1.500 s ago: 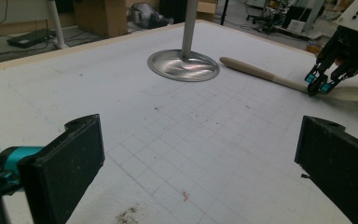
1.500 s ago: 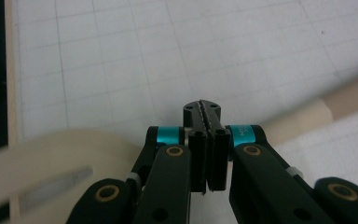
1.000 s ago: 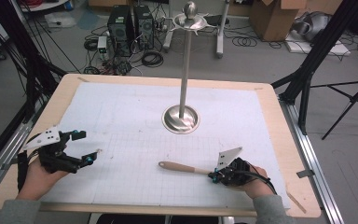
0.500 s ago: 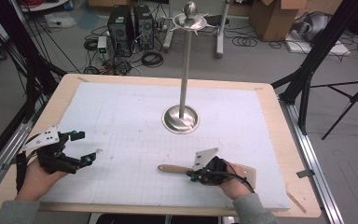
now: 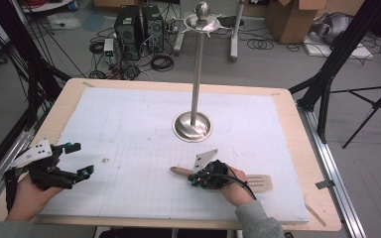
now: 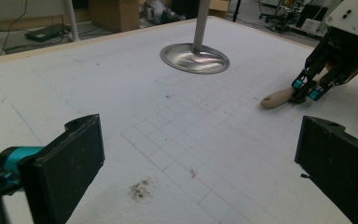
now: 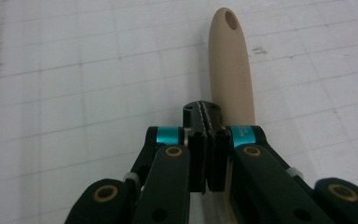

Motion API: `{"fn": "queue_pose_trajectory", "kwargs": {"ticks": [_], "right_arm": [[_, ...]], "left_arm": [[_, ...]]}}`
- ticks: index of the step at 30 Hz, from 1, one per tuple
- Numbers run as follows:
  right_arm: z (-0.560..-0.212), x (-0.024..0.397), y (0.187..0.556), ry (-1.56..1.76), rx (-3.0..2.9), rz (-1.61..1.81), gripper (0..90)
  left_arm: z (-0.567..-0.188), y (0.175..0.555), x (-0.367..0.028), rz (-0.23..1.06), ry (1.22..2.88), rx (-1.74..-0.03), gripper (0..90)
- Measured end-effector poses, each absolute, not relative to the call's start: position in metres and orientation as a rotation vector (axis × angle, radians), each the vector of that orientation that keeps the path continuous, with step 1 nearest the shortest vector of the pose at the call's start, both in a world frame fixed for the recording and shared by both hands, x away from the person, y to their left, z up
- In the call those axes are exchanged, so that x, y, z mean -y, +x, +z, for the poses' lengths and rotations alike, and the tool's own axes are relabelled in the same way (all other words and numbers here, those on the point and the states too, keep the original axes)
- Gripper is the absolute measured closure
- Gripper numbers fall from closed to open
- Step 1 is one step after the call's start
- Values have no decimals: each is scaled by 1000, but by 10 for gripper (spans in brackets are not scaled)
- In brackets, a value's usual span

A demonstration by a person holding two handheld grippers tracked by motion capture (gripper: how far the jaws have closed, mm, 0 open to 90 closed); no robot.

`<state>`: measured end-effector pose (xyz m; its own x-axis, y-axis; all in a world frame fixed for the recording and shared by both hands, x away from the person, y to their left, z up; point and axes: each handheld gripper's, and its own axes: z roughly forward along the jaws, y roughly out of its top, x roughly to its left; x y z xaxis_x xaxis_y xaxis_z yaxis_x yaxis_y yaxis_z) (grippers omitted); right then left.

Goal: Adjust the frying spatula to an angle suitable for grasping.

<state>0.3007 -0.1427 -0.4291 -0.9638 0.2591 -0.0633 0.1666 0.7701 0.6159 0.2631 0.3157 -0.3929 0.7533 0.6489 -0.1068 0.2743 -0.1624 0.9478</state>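
While the left hand [image 5: 27,191] rests near the desk's [image 5: 297,148] left front corner, we see its left tool [image 5: 82,159] pointing level across the white gridded mat [image 5: 129,124], its two black, blocky jaws standing wide apart with nothing between them; in the left gripper view the same jaws frame bare mat. The right hand [image 5: 233,186] lies low at the front of the desk, right of the middle, its wrist close to the mat and its right tool [image 5: 192,179] aimed to the left along the wooden spatula [image 5: 260,182]. In the right gripper view we find the jaws of this tool pressed fully together, their ridged faces meeting; the spatula's handle runs just beside and beneath the right-hand jaw rather than between the two, so we count nothing as gripped. Whether the tool touches the handle we cannot tell.

The spatula lies flat on the mat at the front, well apart from the stand [image 5: 193,124]. Its handle is smooth, pale wood, rounded, with a small oval hole near its end; its blade, flat and slotted, shows to the right of the hand. The stand is polished metal: a round dished base, a slim upright pole, and a ball-topped crown of hooks. The desk's rim is light plywood.
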Motion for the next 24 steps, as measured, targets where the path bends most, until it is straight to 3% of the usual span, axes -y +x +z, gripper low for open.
{"fn": "queue_pose_trajectory", "kwargs": {"ticks": [24], "right_arm": [[-430, 142, 324, 510, -2692, 892, 897]], "left_arm": [[-393, 252, -327, 410, 1739, -758, 18]]}}
